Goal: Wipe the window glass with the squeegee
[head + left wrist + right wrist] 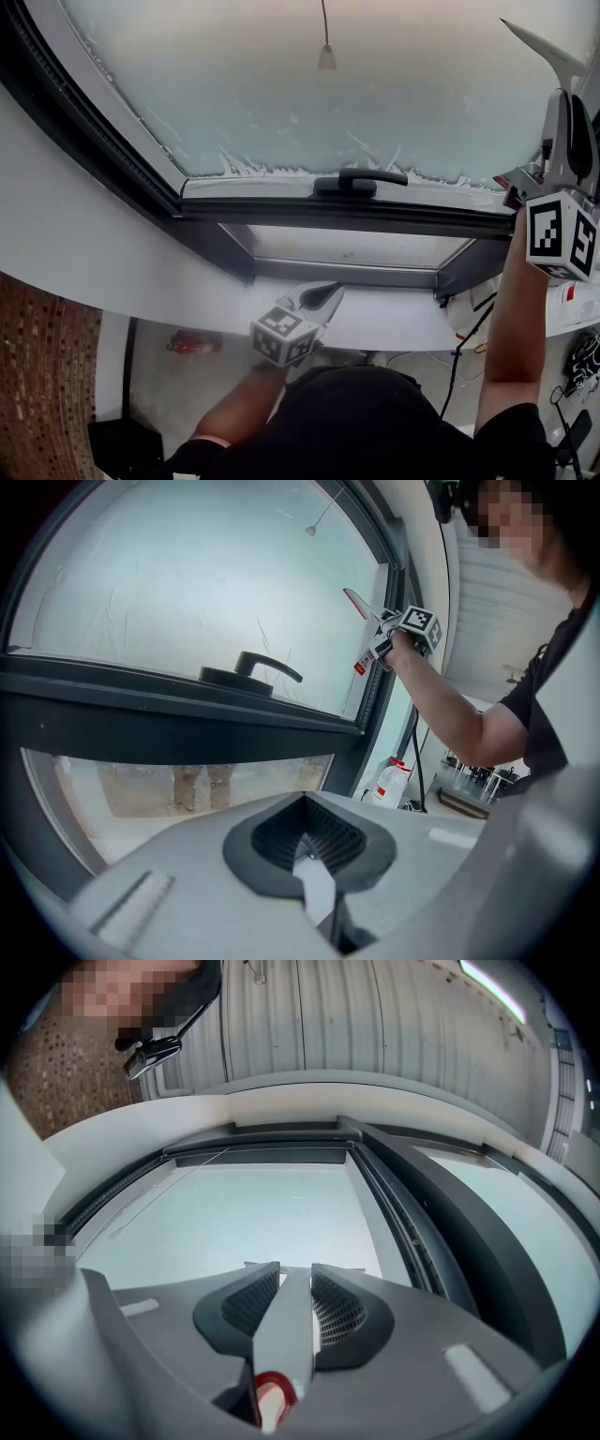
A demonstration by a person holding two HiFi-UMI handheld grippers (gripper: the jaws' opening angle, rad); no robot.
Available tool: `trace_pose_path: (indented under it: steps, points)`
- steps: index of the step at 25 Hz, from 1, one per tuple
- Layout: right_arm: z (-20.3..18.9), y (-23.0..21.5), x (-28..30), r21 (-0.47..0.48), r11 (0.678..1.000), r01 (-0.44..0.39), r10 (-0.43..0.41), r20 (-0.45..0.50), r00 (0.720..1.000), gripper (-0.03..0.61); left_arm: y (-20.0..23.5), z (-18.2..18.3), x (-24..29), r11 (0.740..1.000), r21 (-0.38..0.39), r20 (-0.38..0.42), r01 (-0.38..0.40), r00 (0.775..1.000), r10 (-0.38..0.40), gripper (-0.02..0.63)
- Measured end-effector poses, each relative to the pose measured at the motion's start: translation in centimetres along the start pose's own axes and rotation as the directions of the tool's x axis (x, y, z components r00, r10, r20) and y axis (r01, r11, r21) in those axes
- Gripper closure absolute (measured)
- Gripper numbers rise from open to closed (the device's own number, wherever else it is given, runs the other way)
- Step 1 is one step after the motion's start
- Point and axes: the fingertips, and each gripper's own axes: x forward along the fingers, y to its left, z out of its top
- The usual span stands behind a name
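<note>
The left gripper (330,292) hangs low in front of the white sill (141,281), below the window. Its jaws are pressed together and hold nothing; in the left gripper view only a thin pale slit shows between the dark pads (356,841).

Above it is the glass (375,84), set in a dark frame. The pane looks milky all over, and white streaks lie along its lower edge. A black handle (361,180) sits on the frame bar under the middle of the pane.

In the left gripper view, a white bottle (390,782) with a red cap and a red label stands on the floor, near the right side of the frame. I cannot tell what is in it.

At the far right, the right gripper (570,112) is raised in front of the pane, near the right side of the frame. Its jaws pinch the squeegee (553,52) by the handle. The squeegee is grey, with a red part at the low end of the handle, and widens upward to a long, thin, pointed blade. Whether the blade touches the glass, I cannot tell.
</note>
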Motion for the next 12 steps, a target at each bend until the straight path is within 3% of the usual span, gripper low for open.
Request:
trace_pose_path:
  steps: [12]
  points:
    - [-8.1, -1.6, -7.4, 0.080, 0.995, 0.055, -0.035, -0.229, 0.973, 0.446, -1.4, -0.2, 0.6, 0.998, 0.031, -0.026, 0.050, 0.998, -0.050, 0.614]
